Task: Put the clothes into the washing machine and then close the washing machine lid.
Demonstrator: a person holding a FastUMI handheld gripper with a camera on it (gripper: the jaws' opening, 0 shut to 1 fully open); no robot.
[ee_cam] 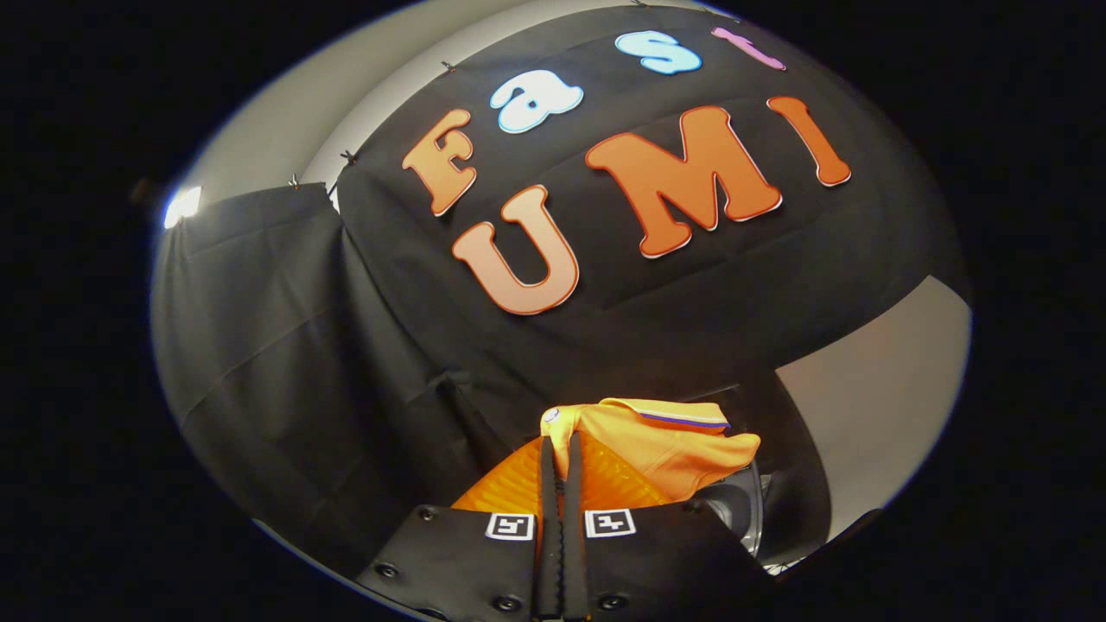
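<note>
1. Gripper view: a soft orange shirt (665, 449), with a striped collar, is pinched between the nearly closed fingers of the gripper (560, 449).
2. The crumpled cloth is draped rightward beyond the fingertips, above a round grey washing machine (734, 505) opening.

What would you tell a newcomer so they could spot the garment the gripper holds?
Start at the black cloth wall, then drop to the gripper. The orange shirt is pinched between its shut fingers and bunches up just beyond them. Its dark stripe along one edge sets it apart from the round drum opening beside it.
</note>
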